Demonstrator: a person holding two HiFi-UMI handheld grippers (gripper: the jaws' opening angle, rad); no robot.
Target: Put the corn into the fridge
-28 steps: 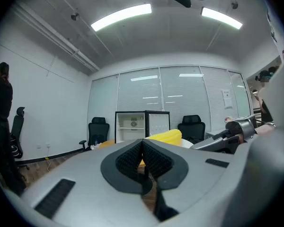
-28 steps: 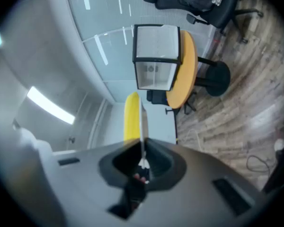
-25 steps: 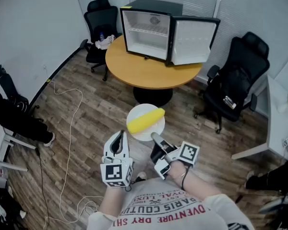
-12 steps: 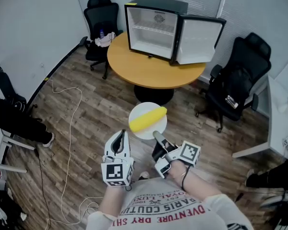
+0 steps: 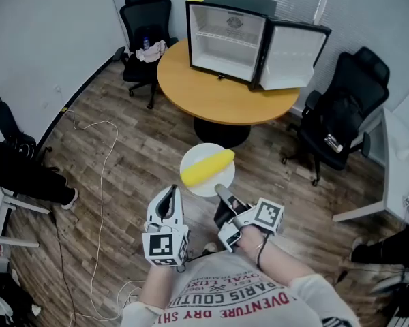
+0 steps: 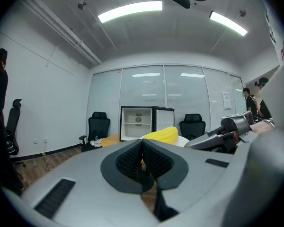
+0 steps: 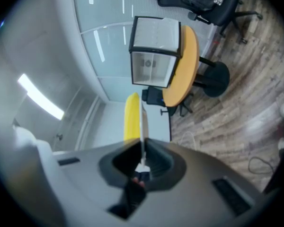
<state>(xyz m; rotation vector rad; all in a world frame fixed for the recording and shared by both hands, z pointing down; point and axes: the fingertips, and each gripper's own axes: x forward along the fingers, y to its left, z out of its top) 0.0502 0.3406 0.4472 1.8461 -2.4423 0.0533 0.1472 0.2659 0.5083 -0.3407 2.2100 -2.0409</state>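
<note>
A yellow corn point(image 5: 206, 167) lies on a round white plate point(image 5: 222, 182), held in the air over the wooden floor. My right gripper point(image 5: 219, 192) is shut on the plate's near rim; in the right gripper view the plate point(image 7: 141, 126) runs edge-on between the jaws with the corn point(image 7: 131, 117) on its left. My left gripper point(image 5: 168, 197) hovers just left of the plate, shut with nothing in it. The black mini fridge point(image 5: 225, 34) stands on the round wooden table point(image 5: 225, 99) ahead, its door point(image 5: 292, 54) swung open to the right and its white inside bare.
Black office chairs stand behind the table at left point(image 5: 144, 19) and at right point(image 5: 341, 118). A white cable point(image 5: 99, 182) trails over the floor at left. A white desk point(image 5: 402, 169) sits at the right edge. A person in dark clothes point(image 5: 17, 165) is at the left wall.
The table and fridge have shifted slightly right and nearer in the head view. The plate with the corn stays in the right gripper. The left gripper keeps its place.
</note>
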